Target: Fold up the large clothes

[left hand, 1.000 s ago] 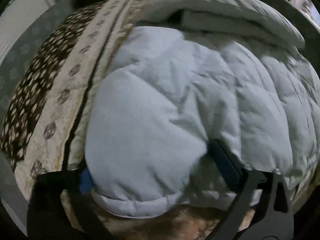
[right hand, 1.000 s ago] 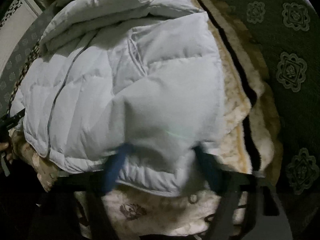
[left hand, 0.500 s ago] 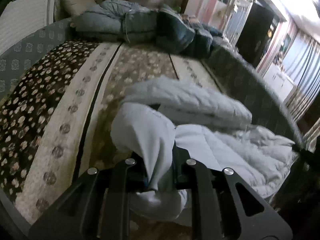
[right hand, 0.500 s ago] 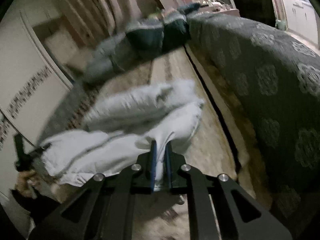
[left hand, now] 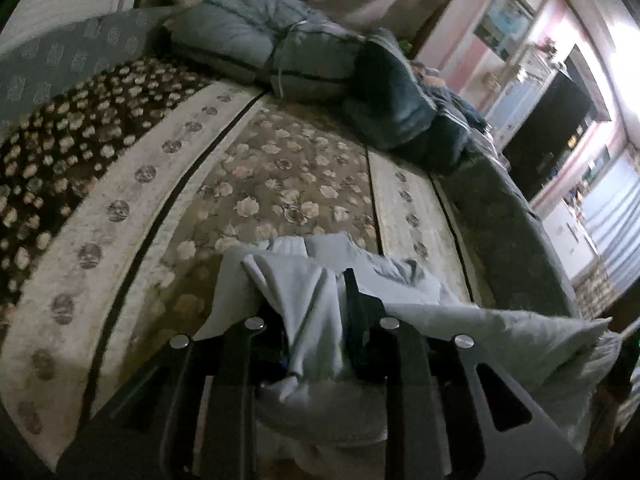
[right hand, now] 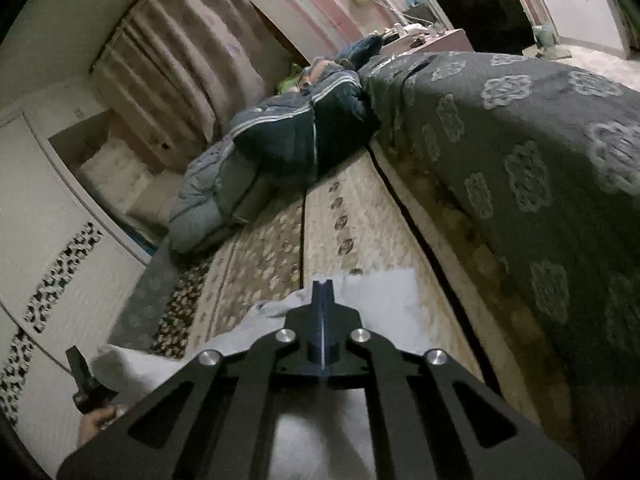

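1. Now the left hand-held gripper pinches a bunch of the white puffy coat, though its jaws are opening a little.
2. The right hand-held gripper is pressed together on the coat's edge.
3. Before, the coat lay flat; now it hangs lifted over the flowery bed.

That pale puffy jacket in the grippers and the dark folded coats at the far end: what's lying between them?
Only bare floral blanket. The left wrist view shows it best: nothing sits between the pale jacket and the dark coats.

Bed under floral blanket
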### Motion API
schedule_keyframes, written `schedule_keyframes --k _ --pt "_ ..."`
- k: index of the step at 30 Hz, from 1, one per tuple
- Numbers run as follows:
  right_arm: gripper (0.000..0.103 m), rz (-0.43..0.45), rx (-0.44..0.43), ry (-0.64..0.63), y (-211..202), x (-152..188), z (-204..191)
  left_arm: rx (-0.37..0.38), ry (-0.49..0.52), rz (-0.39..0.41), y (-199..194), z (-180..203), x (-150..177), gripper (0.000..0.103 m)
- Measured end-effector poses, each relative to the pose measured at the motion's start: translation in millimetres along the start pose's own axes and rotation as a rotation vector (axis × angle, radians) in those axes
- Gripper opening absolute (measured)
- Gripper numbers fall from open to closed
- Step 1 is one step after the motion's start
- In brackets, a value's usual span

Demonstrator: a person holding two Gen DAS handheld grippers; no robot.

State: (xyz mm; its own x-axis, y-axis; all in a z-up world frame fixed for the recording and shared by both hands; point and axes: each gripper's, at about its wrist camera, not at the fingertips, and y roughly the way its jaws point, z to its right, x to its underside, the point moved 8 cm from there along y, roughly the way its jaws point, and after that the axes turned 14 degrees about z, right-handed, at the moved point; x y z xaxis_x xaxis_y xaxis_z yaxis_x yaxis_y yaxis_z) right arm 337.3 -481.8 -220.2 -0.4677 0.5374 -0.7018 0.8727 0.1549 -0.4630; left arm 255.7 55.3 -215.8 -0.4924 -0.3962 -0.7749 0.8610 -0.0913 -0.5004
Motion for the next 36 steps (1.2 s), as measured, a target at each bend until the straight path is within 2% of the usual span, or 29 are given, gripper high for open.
schedule_keyframes --k 3,6,7,8,9,10,12,13,15,16,19,21,22,24,25,26,27,29,31,33,34,35,36 --pt "0.003 -0.042 0.049 -0.015 32 17 8 -0.039 -0.001 -0.037 49 2 2 0.025" --pt "0.005 -0.036 0.098 -0.047 55 24 20 -0.062 0.029 -0.07 88 2 9 0.028" --pt "0.017 -0.015 0.12 -0.028 61 25 28 -0.061 0.03 -0.076 93 -2 9 0.029" --pt "0.035 0.014 0.132 0.011 65 23 36 -0.064 0.039 -0.085 100 -5 10 0.031" --pt "0.082 0.046 0.124 0.059 67 23 43 -0.071 0.055 -0.096 108 -5 14 0.032" --pt "0.101 0.112 0.093 0.163 71 22 51 -0.074 0.07 -0.106 111 -9 17 0.033" --pt "0.101 0.11 0.047 0.286 84 29 56 -0.069 0.088 -0.114 112 -12 20 0.036" --pt "0.101 0.087 0.041 0.292 90 34 55 -0.052 0.072 -0.112 111 -16 19 0.037" --pt "0.101 0.043 0.062 0.209 99 44 45 -0.022 0.025 -0.104 107 -22 15 0.042" --pt "0.101 0.043 0.065 0.177 99 45 41 0.001 -0.032 -0.091 103 -28 9 0.044" --pt "0.101 0.064 0.059 0.149 89 42 31 0.055 -0.175 -0.05 86 -32 -3 0.06" --pt "0.101 0.092 0.036 0.129 74 35 22 0.092 -0.172 -0.018 73 -24 -10 0.08" --pt "0.101 0.099 0.037 0.115 66 33 19 0.088 -0.147 0.004 65 -22 -15 0.083" --pt "0.101 0.131 0.052 0.055 44 22 9 0.049 -0.078 0.076 44 -20 -26 0.1" --pt "0.101 0.142 0.063 0.024 33 17 4 0.01 -0.025 0.142 26 -20 -36 0.1" --pt "0.101 0.162 0.085 -0.045 16 12 -2 -0.005 0.017 0.174 12 -19 -40 0.1" --pt "0.101 0.169 0.101 -0.093 8 9 -5 -0.014 0.083 0.196 -2 -14 -43 0.1" --pt "0.101 0.176 0.145 -0.281 -24 10 -12 -0.025 0.223 0.202 -26 -6 -38 0.1" --pt "0.101 0.102 0.199 -0.5 -50 31 -9 -0.015 0.452 0.148 -47 6 -10 0.1" --pt "0.101 -0.037 0.223 -0.676 -66 61 4 0.054 0.697 -0.019 -55 13 44 0.1" --pt "0.101 -0.149 0.216 -0.762 -74 86 14 0.082 0.785 -0.093 -59 11 71 0.1" --pt "0.101 -0.241 0.192 -0.783 -81 106 24 0.114 0.832 -0.155 -64 9 91 0.1" --pt "0.101 -0.332 0.137 -0.746 -86 129 29 0.16 0.876 -0.232 -71 7 116 0.099"
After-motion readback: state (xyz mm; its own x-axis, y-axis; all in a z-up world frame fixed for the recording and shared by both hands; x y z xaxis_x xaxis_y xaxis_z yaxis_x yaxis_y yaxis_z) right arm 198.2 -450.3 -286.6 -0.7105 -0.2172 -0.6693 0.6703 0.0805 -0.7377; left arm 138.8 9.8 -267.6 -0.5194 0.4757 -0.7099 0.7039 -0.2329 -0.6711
